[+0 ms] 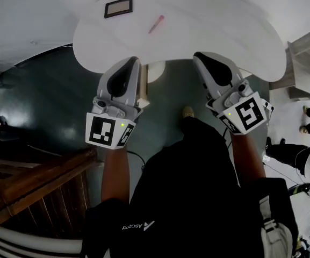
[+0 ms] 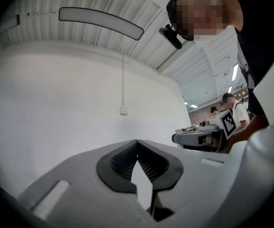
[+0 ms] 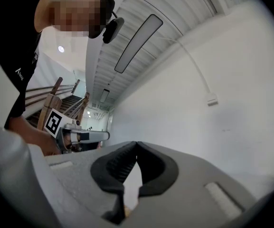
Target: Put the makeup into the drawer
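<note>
A pink makeup stick (image 1: 156, 24) lies on the round white table (image 1: 240, 31), with a small dark-framed rectangular case (image 1: 118, 7) to its left. No drawer shows in any view. My left gripper (image 1: 135, 60) is held just before the table's near edge, its jaws shut with nothing between them. My right gripper (image 1: 197, 55) hangs beside it, also shut and empty. In the left gripper view the left gripper (image 2: 137, 141) faces a bare white wall with its black pads meeting at the tip. The right gripper view shows the same of the right gripper (image 3: 136, 143).
The table's white pedestal (image 1: 156, 71) stands on a dark floor (image 1: 42, 106) between the grippers. A wooden staircase (image 1: 31, 187) lies at the lower left. Other people (image 1: 300, 157) stand at the right. A wall socket (image 2: 123, 110) sits on the wall ahead.
</note>
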Demonstrator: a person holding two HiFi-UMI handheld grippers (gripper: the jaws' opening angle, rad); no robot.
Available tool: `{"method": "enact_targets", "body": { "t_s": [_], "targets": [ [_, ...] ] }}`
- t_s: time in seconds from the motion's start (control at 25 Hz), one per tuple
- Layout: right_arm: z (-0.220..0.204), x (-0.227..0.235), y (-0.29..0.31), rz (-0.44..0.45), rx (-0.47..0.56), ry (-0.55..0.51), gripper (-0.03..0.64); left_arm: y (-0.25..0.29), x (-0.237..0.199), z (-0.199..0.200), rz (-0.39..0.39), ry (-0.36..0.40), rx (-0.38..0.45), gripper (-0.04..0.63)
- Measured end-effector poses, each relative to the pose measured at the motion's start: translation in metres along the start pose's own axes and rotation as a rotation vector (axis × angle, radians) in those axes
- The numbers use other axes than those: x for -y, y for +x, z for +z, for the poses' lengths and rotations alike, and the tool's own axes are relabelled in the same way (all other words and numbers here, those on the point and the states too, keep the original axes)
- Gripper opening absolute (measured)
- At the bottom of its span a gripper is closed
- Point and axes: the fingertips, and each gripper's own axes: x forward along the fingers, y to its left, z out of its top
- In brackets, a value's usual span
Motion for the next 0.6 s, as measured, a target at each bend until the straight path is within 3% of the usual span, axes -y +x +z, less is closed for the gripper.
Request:
{"method": "enact_targets", "body": {
  "t_s": [0.6],
  "targets": [
    [-0.051, 0.138, 0.065, 0.111, -0.051, 0.058, 0.003, 0.143, -0.049, -0.082, 0.084, 0.024, -0.196, 0.011]
  ]
}}
